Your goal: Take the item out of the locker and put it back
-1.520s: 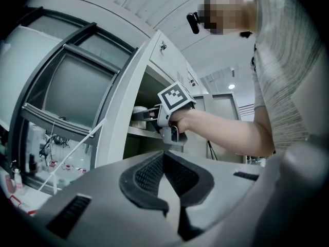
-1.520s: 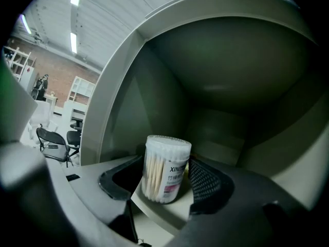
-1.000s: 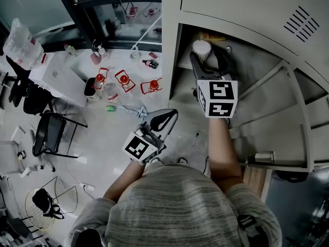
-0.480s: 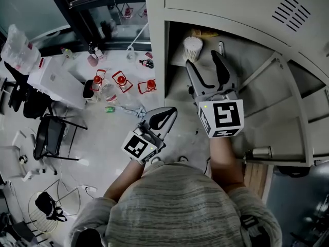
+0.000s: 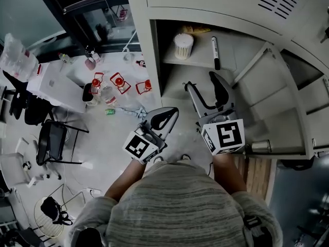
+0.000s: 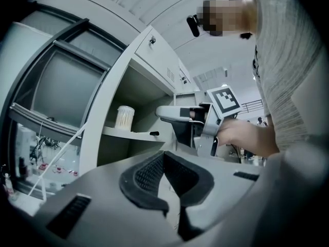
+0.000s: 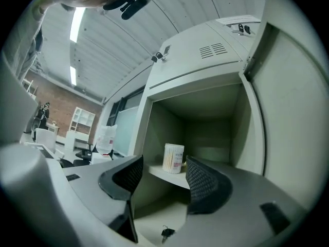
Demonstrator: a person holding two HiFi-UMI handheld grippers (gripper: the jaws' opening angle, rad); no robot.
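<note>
A white jar of cotton swabs [image 5: 183, 45] stands upright on the shelf [image 5: 200, 55] of the open grey locker, with a black marker [image 5: 215, 45] lying to its right. My right gripper [image 5: 202, 81] is open and holds nothing, hanging in front of the locker below the shelf and apart from the jar. Along its jaws, the right gripper [image 7: 162, 169] frames the jar [image 7: 173, 158] further in. My left gripper [image 5: 163, 118] is shut and empty, out over the floor to the left of the locker. Past the left gripper [image 6: 164, 156], the jar [image 6: 124, 117] and the right gripper [image 6: 177, 115] are visible.
The locker door [image 5: 272, 102] stands swung open to the right. Something yellow [image 5: 198, 30] lies at the back of the shelf. A small key [image 7: 165, 234] shows low in the right gripper view. On the floor to the left are bottles [image 5: 119, 81] and a black chair [image 5: 54, 140].
My right gripper has drawn back out of the locker, away from the swab jar, which stays on the shelf. The left gripper has kept its place.
</note>
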